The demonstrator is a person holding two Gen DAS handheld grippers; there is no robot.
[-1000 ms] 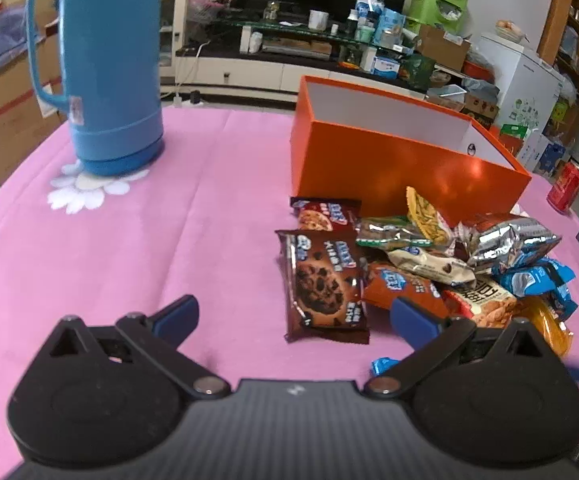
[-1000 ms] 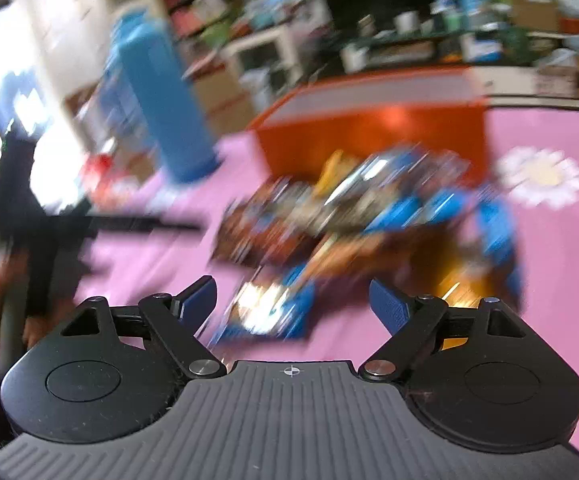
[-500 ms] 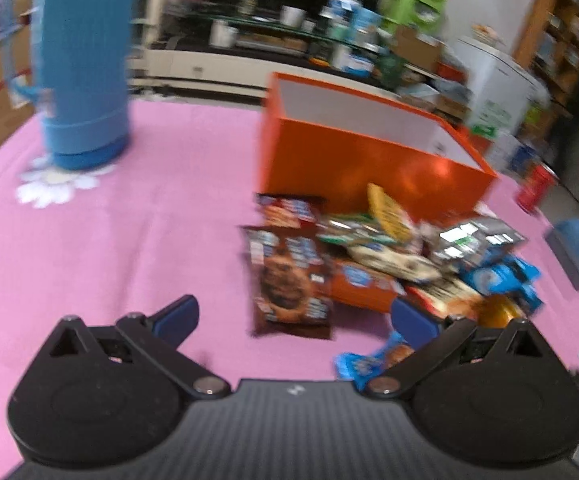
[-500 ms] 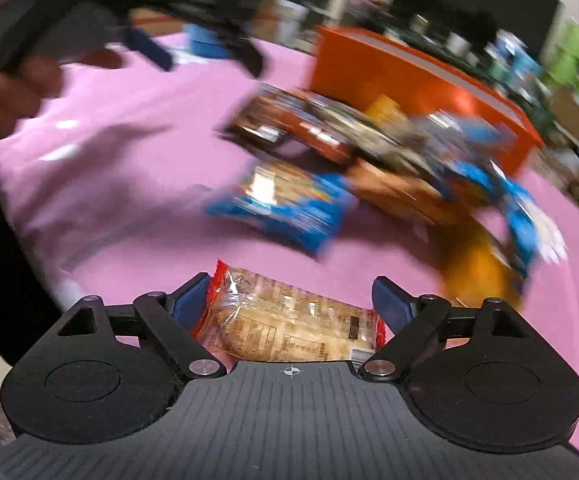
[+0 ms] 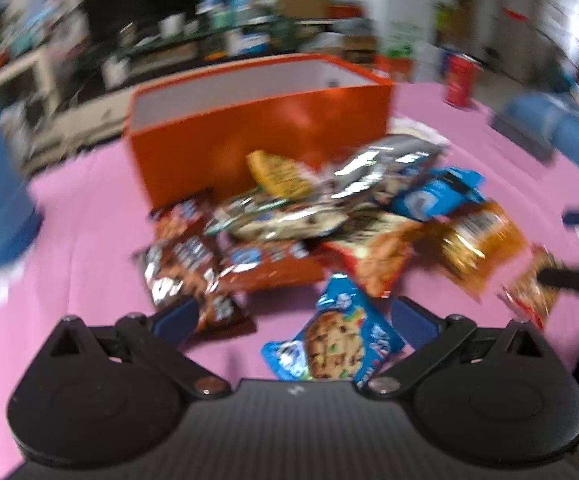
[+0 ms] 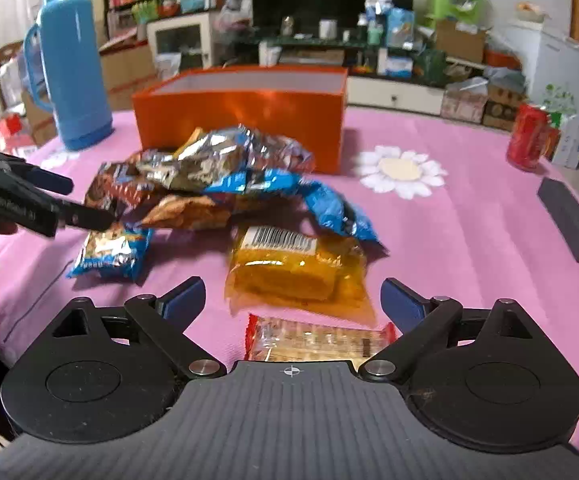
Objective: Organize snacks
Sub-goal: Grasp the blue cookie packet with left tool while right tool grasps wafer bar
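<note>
Snacks heaped before one orange box (image 6: 241, 120) mid-tabletop.

Our left gripper (image 5: 289, 316), released, frames a blue cookie packet (image 5: 333, 340); only our right gripper's (image 6: 293, 300) view, released too, shows one whole thermos (image 6: 73, 68), clear cracker pack (image 6: 317, 340).

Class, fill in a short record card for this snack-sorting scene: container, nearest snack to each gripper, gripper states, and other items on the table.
Container: orange box, open top, upright behind the snack pile
Surface: pink tablecloth
Left gripper: open, blue cookie packet lying between its fingers, not clamped
Right gripper: open, red-ended cracker packet lying between its fingers on the cloth
Just ahead of the right gripper: yellow cake packet, barcode up
Other items: blue thermos, red can, dark block
</note>
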